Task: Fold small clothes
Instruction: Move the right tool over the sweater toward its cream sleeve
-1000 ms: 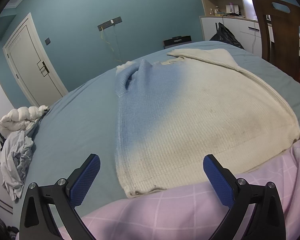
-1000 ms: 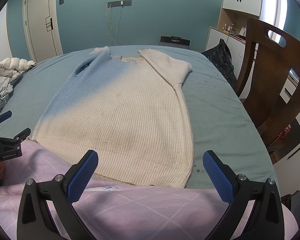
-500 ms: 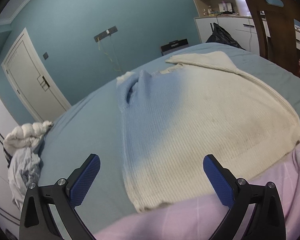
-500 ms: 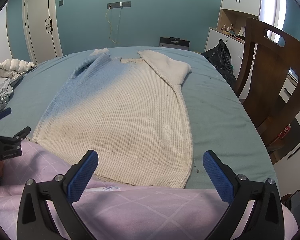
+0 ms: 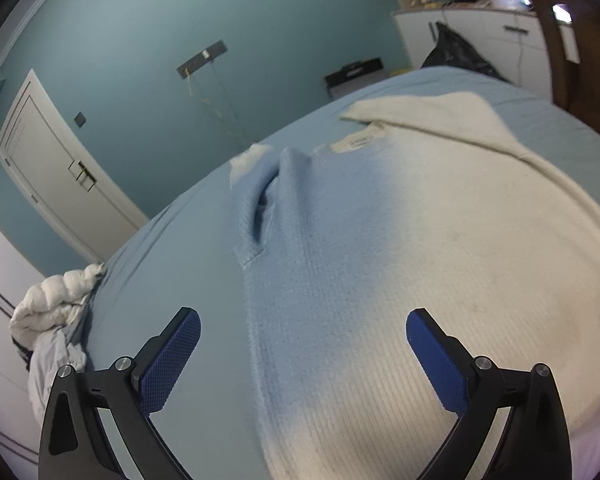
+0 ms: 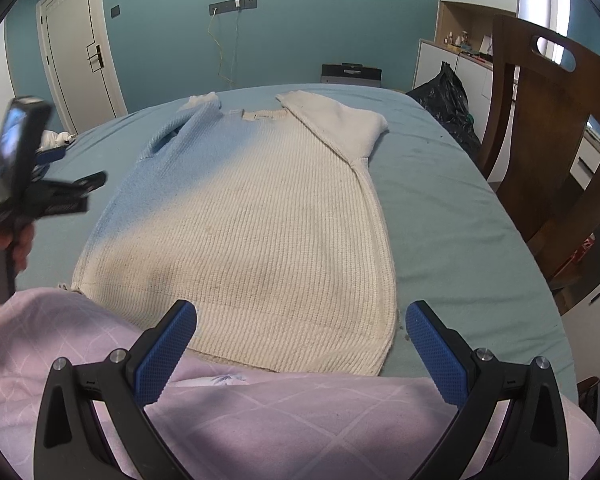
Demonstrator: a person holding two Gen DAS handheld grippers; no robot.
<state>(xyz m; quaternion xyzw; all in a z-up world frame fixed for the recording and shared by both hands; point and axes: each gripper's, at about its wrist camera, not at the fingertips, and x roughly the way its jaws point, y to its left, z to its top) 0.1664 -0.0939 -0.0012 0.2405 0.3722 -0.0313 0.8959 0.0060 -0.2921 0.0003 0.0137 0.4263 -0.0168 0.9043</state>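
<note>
The sweater's (image 6: 244,216) near hem is hidden behind a pink quilt (image 6: 260,412). The left gripper (image 6: 66,190) and the hand (image 6: 18,246) holding it are blurred. The chair (image 6: 548,160) is cut by the picture's edge.

A light blue bed sheet (image 6: 440,216) covered the bed, with pink checked fabric (image 6: 300,412) at six o'clock in the right wrist view; a brown wooden chair (image 6: 548,152) stood at three o'clock, a black plastic bag (image 6: 446,94) just behind it. A white door (image 6: 80,52) stood at ten o'clock in the teal wall (image 6: 300,12); crumpled white bedding (image 5: 56,304) lay at eight o'clock in the left wrist view.
</note>
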